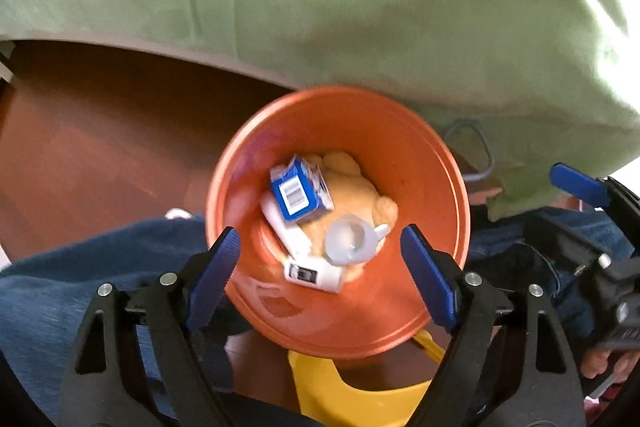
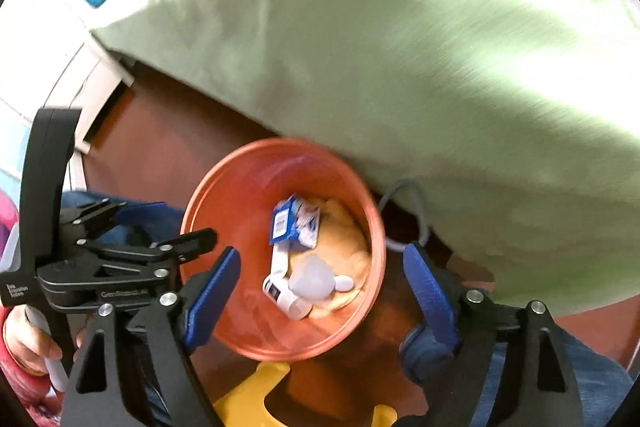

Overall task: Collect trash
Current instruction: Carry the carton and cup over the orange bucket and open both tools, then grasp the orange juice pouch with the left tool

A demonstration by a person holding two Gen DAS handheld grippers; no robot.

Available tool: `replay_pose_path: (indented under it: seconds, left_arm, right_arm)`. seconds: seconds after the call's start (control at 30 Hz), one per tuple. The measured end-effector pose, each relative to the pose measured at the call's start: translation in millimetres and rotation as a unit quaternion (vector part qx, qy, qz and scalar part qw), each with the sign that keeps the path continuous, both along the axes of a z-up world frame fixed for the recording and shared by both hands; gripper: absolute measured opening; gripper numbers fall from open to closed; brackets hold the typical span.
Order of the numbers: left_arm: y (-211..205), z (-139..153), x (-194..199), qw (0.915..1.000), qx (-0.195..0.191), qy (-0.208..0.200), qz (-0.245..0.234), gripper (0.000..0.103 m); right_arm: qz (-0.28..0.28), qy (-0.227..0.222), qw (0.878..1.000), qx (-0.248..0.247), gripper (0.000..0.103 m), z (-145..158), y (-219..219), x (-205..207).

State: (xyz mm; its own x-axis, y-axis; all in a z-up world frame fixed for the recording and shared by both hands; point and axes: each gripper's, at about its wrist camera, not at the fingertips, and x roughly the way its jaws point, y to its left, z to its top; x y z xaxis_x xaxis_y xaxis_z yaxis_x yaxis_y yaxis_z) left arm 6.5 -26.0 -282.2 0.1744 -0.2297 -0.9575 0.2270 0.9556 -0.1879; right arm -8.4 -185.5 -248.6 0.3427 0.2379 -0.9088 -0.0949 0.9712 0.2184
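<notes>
Orange bin [image 1: 400, 147] on brown floor [image 1: 100, 147], beside green-covered bed [image 1: 360, 7]; both tongs released above it.

Contents: blue carton [image 1: 298, 193] with barcode label, lying on a tan crumpled wrapper [image 1: 356, 187]; white tube [image 1: 312, 273] under the carton's lower edge; translucent cup [image 1: 348, 241] beside it, touching the wrapper. Left tongs [image 1: 320, 275]: blue pads spread wide, nothing between them, bin rim showing in the gap. Right tongs [image 2: 322, 291]: likewise spread and bare, over the bin's near side. Yellow plastic piece [image 1: 352, 399] just below the bin. Grey cable [image 2: 416, 211] between bin and bed. Blue denim [image 1: 60, 287] at lower edges.
</notes>
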Motion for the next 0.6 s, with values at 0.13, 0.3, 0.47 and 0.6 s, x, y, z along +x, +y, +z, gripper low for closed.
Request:
replay_pose_path:
  seconds: [0.13, 0.3, 0.47, 0.6]
  left_arm:
    - [3.6, 21.4, 3.9, 0.9997, -0.001, -0.026, 0.004, 0.08]
    - [6.6, 51.6, 2.6, 0.9976, 0.012, -0.067, 0.003, 0.08]
    - [7.2, 85.0, 9.1, 0.9929, 0.013, -0.118, 0.008, 0.08]
    - [11.7, 122.5, 20.5, 0.9853, 0.01, -0.17, 0.015, 0.081]
  right_arm:
    - [-0.017, -0.023, 1.0, 0.002, 0.082, 19.9, -6.3, -4.2]
    - [-0.025, -0.049, 0.998, -0.005, 0.082, 36.2, -25.1, -4.8]
    - [-0.031, -0.092, 0.995, 0.001, 0.083, 61.9, -28.9, -7.2]
    - [-0.032, -0.14, 0.99, 0.002, 0.085, 91.0, -30.5, -0.8]
